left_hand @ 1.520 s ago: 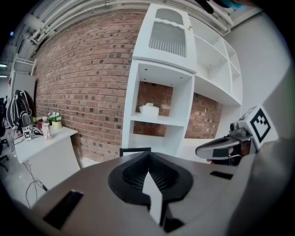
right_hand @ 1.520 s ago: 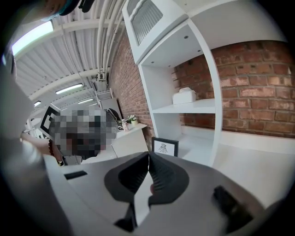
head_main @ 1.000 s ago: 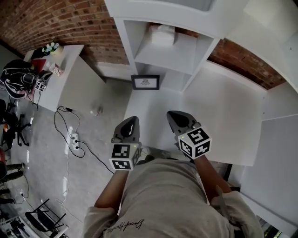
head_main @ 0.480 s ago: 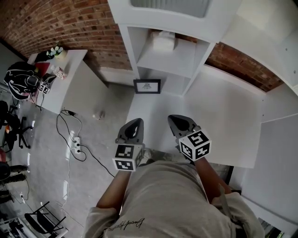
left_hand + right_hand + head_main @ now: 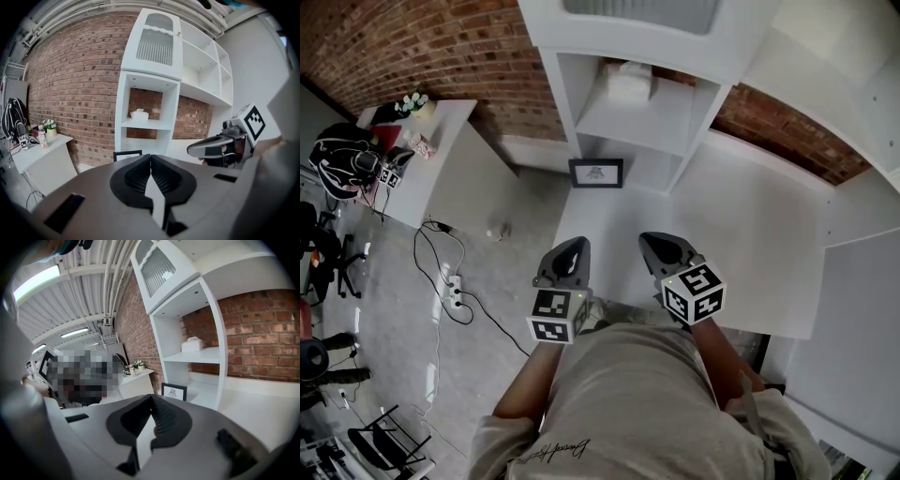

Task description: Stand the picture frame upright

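Brick wall (image 5: 412,37) out back, frame (image 5: 596,172) standing up, both our claws shut on nothing

We see the frame upright on the white desk (image 5: 750,234), at its far left corner, right at the foot of the shelf unit (image 5: 637,117) and facing us, with a black border and a small drawing inside. A tissue box (image 5: 628,75) sits on the shelf above it. Our left claw (image 5: 575,246) and right claw (image 5: 649,240) hang side by side near the front edge of the desk, well apart from the frame, tips pointing toward it. Each one has its jaws pressed together with nothing between them. Off to our left there's a side table (image 5: 441,169) against the wall, and cables (image 5: 441,253) trail over the grey floor (image 5: 394,309).
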Available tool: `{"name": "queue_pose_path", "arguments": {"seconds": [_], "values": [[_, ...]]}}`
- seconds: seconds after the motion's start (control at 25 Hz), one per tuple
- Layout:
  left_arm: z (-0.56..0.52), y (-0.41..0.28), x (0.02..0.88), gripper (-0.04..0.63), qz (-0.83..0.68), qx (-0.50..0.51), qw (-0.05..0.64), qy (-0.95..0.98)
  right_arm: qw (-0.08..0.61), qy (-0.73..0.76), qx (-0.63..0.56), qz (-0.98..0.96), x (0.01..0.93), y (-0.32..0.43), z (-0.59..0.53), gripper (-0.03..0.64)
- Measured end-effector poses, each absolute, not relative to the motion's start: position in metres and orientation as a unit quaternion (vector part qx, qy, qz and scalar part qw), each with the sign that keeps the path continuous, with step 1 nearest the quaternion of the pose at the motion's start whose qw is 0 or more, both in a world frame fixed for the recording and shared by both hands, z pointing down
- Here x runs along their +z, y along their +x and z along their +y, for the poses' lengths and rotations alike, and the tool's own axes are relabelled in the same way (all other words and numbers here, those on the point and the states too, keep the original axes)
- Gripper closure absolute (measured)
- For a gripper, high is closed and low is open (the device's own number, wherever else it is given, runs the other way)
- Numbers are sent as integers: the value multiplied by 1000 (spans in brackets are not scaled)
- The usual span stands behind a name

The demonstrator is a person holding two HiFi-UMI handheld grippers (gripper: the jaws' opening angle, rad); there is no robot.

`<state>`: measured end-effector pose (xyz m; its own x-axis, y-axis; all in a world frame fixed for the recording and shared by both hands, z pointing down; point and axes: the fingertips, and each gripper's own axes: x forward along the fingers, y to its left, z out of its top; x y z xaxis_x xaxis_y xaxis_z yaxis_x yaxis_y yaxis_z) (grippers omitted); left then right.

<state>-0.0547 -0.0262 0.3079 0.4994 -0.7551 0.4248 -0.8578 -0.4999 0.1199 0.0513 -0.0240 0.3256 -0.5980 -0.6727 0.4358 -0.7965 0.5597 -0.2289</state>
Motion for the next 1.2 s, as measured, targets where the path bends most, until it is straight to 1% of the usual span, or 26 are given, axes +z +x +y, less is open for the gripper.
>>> {"name": "queue_pose_path", "arguments": {"seconds": [1.2], "values": [[-18,-55,308,578,-475,160,165,849,156,406,202,-878,327,39,-19,589]]}}
